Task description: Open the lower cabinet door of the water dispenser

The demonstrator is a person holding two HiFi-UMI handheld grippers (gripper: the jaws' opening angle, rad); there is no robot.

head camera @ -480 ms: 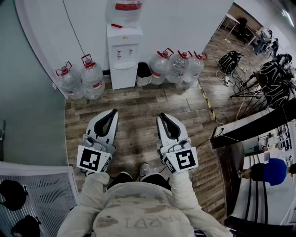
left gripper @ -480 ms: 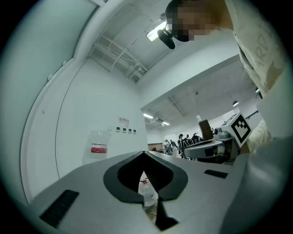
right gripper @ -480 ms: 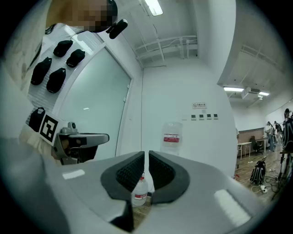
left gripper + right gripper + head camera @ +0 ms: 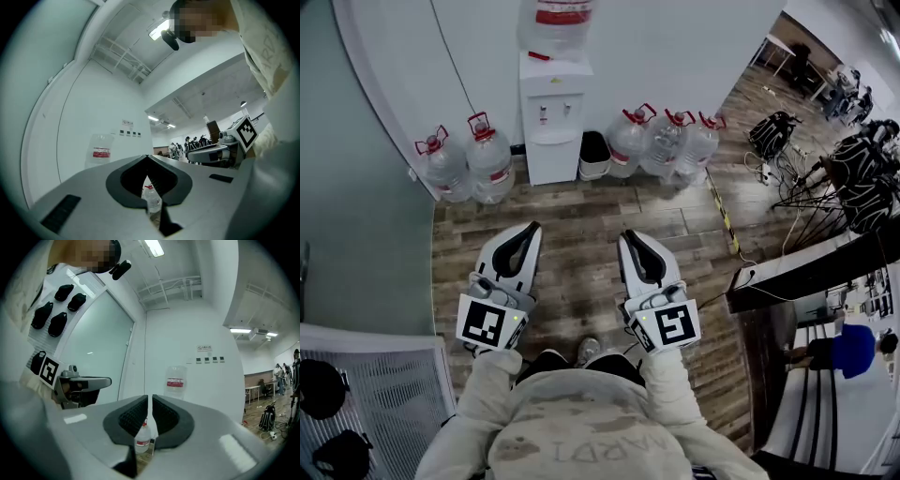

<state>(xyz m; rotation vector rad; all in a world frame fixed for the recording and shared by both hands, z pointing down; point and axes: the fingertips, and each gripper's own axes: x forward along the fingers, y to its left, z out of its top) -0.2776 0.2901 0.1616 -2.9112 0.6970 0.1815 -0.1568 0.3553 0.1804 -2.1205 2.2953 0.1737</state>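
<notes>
The white water dispenser (image 4: 553, 103) stands against the far wall with a clear bottle (image 4: 555, 23) on top. Its lower cabinet door (image 4: 551, 161) is closed. I hold both grippers side by side over the wooden floor, well short of the dispenser. My left gripper (image 4: 532, 228) is shut and holds nothing; its jaws meet at the tip (image 4: 146, 156). Beside it, my right gripper (image 4: 628, 236) is shut too, with only a thin slit between the pads (image 4: 150, 398) and nothing in it. The dispenser's bottle (image 4: 176, 380) shows ahead of the right gripper.
Large water jugs stand on the floor left (image 4: 469, 159) and right (image 4: 661, 141) of the dispenser, with a black bin (image 4: 593, 150) against its right side. Yellow-black tape (image 4: 722, 211), bags and cables (image 4: 853, 169) and a dark counter (image 4: 806, 267) lie to the right.
Both grippers keep the same pose, shut. The head view has shifted slightly, so the dispenser sits a touch lower in the picture.
</notes>
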